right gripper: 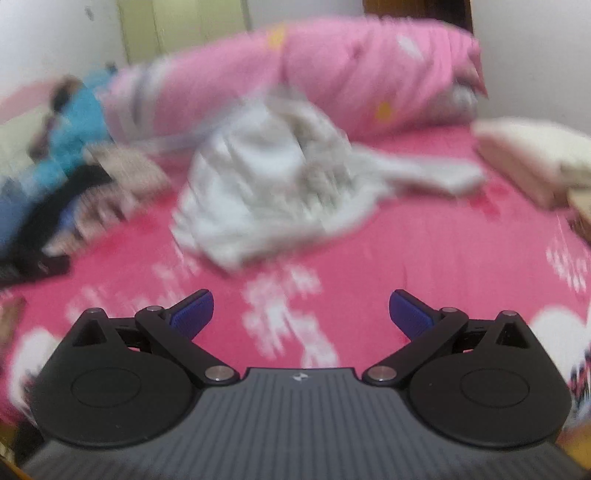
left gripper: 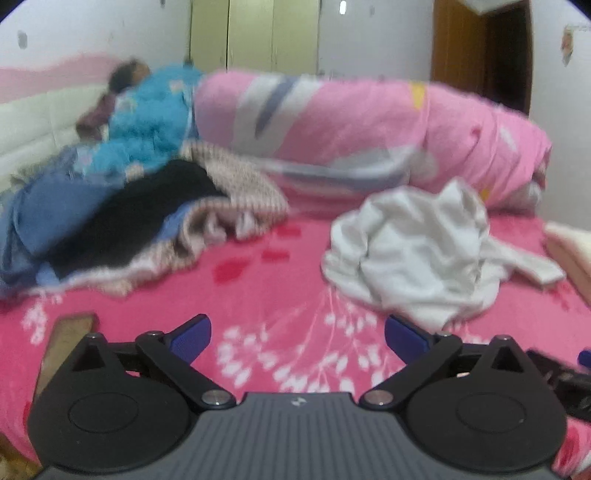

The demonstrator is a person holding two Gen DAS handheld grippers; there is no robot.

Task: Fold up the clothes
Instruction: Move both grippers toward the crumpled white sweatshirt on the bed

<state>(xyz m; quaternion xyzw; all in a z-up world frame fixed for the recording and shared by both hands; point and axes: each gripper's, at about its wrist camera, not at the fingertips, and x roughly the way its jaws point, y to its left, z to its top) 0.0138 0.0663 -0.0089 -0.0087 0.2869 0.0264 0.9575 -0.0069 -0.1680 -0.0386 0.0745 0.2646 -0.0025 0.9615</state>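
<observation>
So, both of my grippers are hovering over the bed [left gripper: 280, 280] right now with nothing in them. My left gripper [left gripper: 297, 338] has its blue pads [left gripper: 192, 338] spread wide apart, only pink floral sheet showing between them. Same with my right gripper [right gripper: 301, 314]: jaws wide, empty, just sheet below.

The thing I'm meant to fold, a crumpled white garment [left gripper: 417, 254], sits in a heap on the sheet, ahead and to the right of the left gripper, just in front of a big rolled pink quilt [left gripper: 369, 129]. From the right wrist view the same white garment [right gripper: 273, 184] lies nearly straight ahead, with one sleeve-like strip trailing off to the right.

No real containers here, unless you count the bed as holding everything. On its left side there's a clothes pile [left gripper: 122, 218]: something black, a pinkish-beige knit, some blue fabric, and a fluffy bright blue piece further back.

The left view is the sharper one. It shows yellow-green wardrobe doors [left gripper: 255, 33] and a brown doorway [left gripper: 484, 51] behind the quilt, plus a bit of my right gripper at the right edge. The right view is badly motion-blurred, but it shows more of a cream pillow or folded cushion [right gripper: 532, 155] at the right side of the bed, which the left view only catches the corner of.
</observation>
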